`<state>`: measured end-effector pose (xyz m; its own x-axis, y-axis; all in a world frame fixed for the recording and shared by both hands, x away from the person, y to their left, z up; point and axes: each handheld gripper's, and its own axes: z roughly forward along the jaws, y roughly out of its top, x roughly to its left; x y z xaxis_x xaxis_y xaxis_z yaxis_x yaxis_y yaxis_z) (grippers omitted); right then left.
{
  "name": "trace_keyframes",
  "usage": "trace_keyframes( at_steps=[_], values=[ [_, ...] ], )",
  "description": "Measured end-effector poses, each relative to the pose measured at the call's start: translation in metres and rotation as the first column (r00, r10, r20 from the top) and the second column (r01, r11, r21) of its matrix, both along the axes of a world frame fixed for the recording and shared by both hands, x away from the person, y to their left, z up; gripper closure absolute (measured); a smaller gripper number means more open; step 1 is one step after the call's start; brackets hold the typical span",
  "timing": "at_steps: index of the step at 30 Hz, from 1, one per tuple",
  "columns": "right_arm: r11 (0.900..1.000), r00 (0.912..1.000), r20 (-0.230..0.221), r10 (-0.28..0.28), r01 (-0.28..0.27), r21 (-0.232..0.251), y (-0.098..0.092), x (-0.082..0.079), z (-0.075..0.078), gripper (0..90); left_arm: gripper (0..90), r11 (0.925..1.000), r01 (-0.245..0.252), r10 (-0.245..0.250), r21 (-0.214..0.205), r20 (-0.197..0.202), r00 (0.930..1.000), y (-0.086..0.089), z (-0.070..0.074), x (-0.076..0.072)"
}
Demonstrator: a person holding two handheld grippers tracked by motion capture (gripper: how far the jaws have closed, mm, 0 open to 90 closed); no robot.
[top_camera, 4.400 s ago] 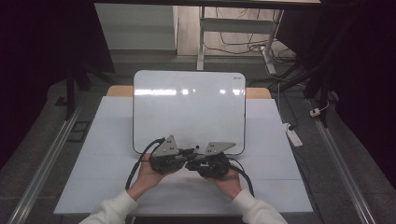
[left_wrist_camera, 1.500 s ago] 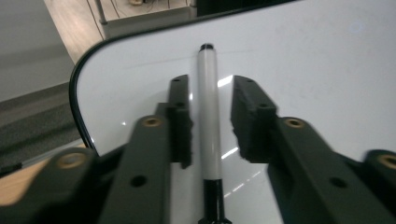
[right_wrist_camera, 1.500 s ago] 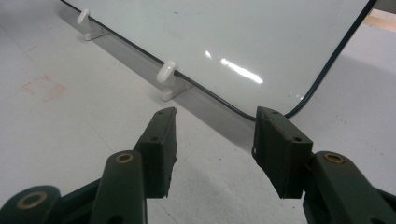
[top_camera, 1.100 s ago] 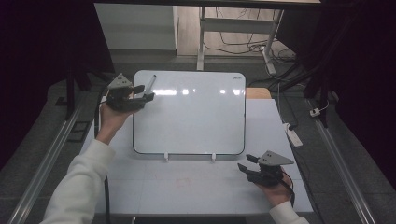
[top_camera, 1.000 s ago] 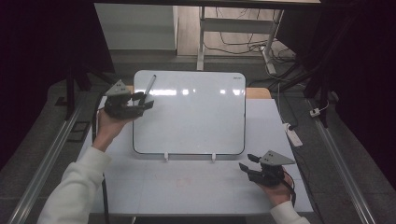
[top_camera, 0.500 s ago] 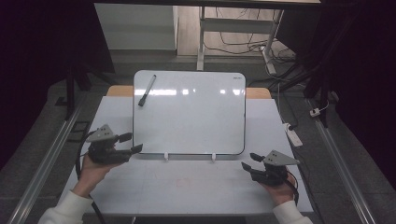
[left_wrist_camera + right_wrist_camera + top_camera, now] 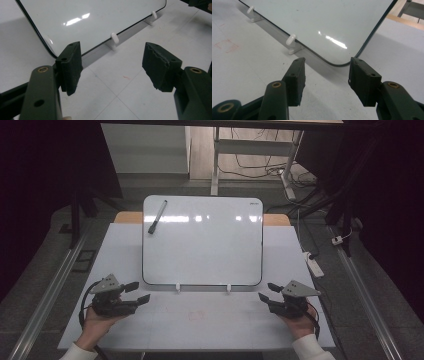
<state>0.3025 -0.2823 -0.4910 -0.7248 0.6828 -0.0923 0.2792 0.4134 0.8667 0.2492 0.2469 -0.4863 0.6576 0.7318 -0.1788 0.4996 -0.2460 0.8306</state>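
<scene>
A white board point(image 7: 202, 240) stands tilted on two small white clips point(image 7: 177, 287) in the middle of the table. A black marker point(image 7: 157, 217) rests on the board's upper left corner. My left gripper point(image 7: 138, 292) hovers near the board's lower left corner. Its jaws have just been opening, and they stand open with nothing between them point(image 7: 112, 67). My right gripper point(image 7: 267, 291) is by the board's lower right corner, open and empty point(image 7: 327, 80). The board point(image 7: 87, 22) and a clip point(image 7: 114, 38) lie just ahead of the left jaws. The board's rounded corner point(image 7: 337, 62) lies ahead of the right jaws.
The white table point(image 7: 200, 330) carries faint red marks point(image 7: 192, 314) in front of the board. A white power strip point(image 7: 314, 265) lies off the table's right edge. Metal rails run along both sides of the table, and cables lie on the floor behind it.
The left gripper let go of the marker at the board's upper left, then came down and back to the table's near left. The marker stays on the board. The right gripper kept still.
</scene>
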Motion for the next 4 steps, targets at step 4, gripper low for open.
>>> trace_keyframes(
  at_steps=[4],
  values=[
    [1.0, 1.0, 0.008, 0.001, -0.001, 0.003, -0.0009, -0.0004, 0.0013, 47.0, 32.6, 1.0, -0.005, 0.005, -0.007, -0.002, 1.0, 0.0013, -0.0016, -0.001]
  ],
)
